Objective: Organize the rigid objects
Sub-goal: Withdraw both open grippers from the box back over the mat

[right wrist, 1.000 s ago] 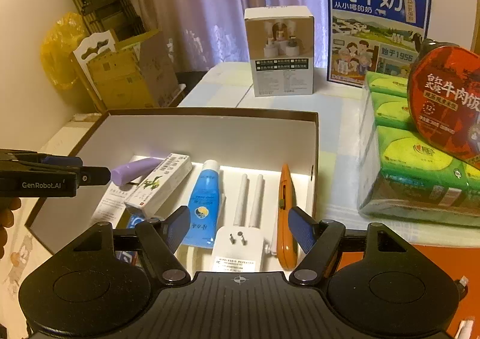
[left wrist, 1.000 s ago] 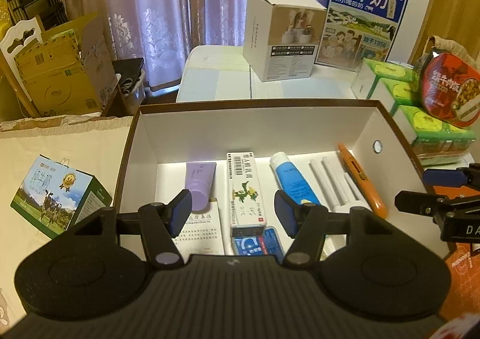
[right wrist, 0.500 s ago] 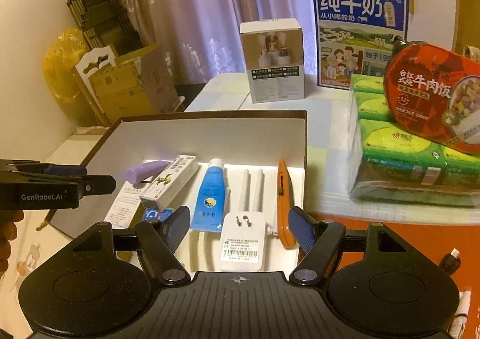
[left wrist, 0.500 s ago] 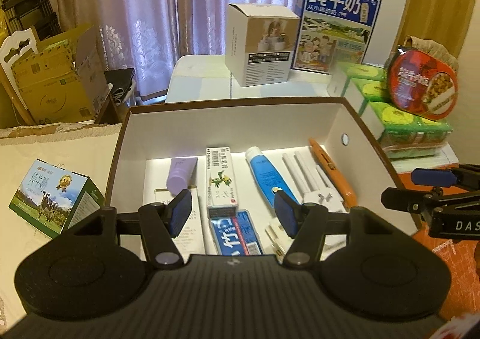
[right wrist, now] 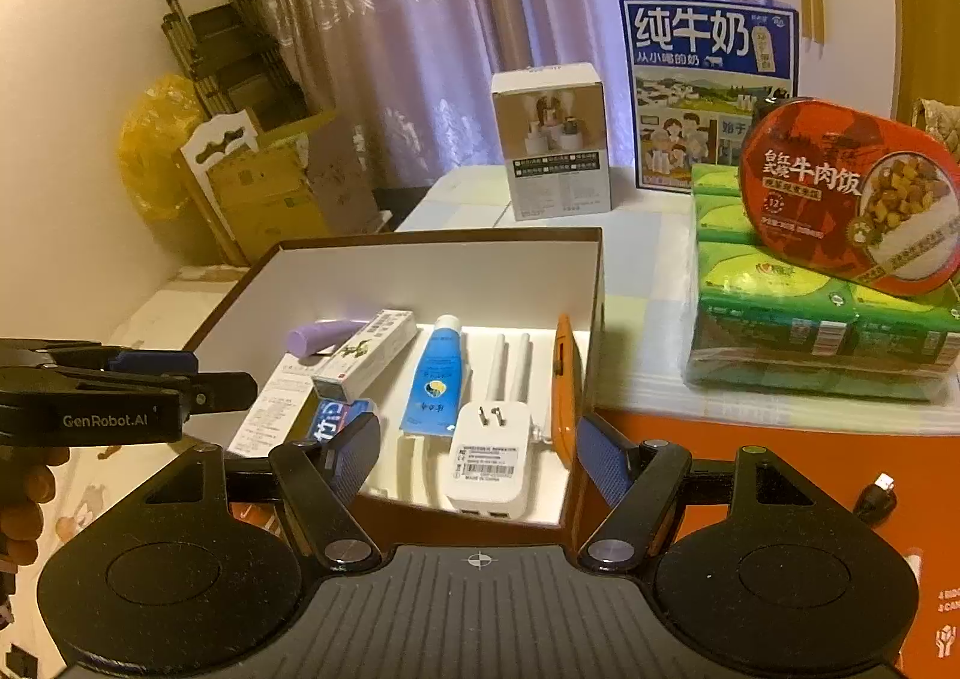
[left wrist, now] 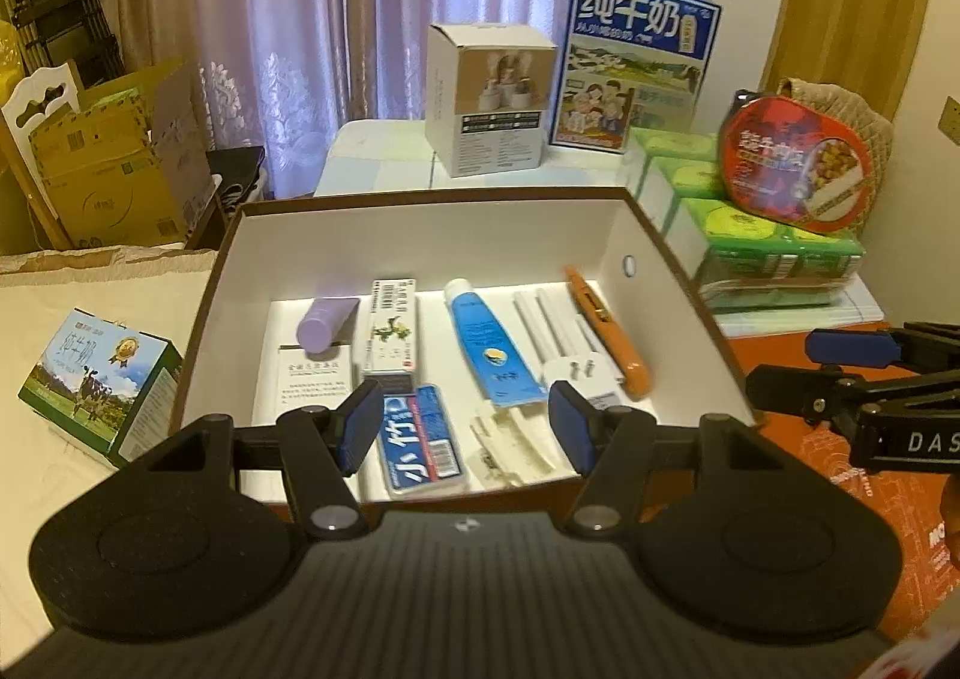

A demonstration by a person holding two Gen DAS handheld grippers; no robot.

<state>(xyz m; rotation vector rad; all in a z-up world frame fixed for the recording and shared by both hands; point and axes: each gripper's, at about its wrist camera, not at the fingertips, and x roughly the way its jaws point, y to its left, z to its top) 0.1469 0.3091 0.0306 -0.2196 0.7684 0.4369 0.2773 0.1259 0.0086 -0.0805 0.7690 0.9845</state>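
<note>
Open box (left wrist: 420,235) of items ahead of and below both tongs, left tongs (left wrist: 467,427) and right tongs (right wrist: 479,457) wide, empty

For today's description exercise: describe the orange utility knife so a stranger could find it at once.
Find the open white-lined box. Along its right-hand wall lies the orange utility knife, beside a white plug adapter. It is the only orange item among the tubes and cartons there.

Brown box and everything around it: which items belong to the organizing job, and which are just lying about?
Job items, inside the brown box: purple tube, medicine carton, blue tube, white plug adapter, orange cutter, toothpaste box.

Lying about: milk carton, white cube box, green tissue packs, red meal tub.
</note>
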